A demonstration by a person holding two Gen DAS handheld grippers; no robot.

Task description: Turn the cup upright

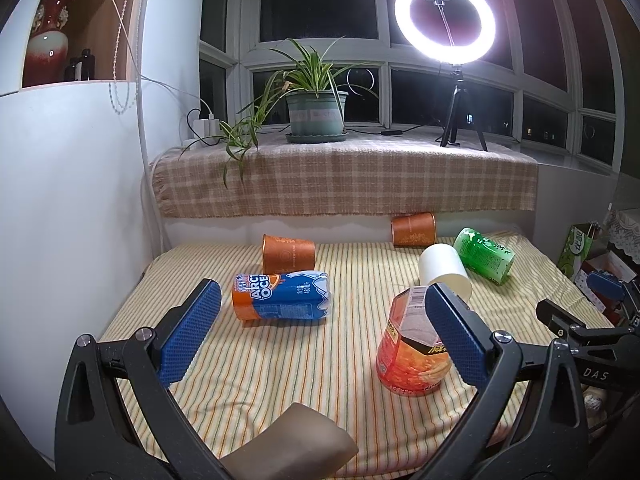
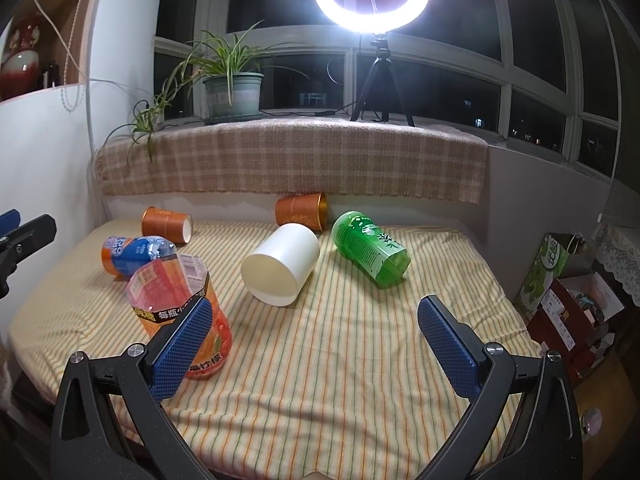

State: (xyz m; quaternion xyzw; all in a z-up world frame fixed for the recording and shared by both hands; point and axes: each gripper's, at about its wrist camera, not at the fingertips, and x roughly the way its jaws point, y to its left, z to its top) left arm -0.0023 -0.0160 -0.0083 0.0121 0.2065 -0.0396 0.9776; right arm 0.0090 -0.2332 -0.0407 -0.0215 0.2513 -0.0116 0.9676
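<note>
Both our left gripper and right gripper stand wide open, holding nothing. The white cup lies on its side just ahead of the right fingers, its mouth facing us. We judge it light, thin-walled and easily crushed, so we should pinch gently across its wall near the rim

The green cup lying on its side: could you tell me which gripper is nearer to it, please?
Right. The right gripper hangs open just in front of the green cup; the left gripper, also open, sits farther off to its left.
</note>
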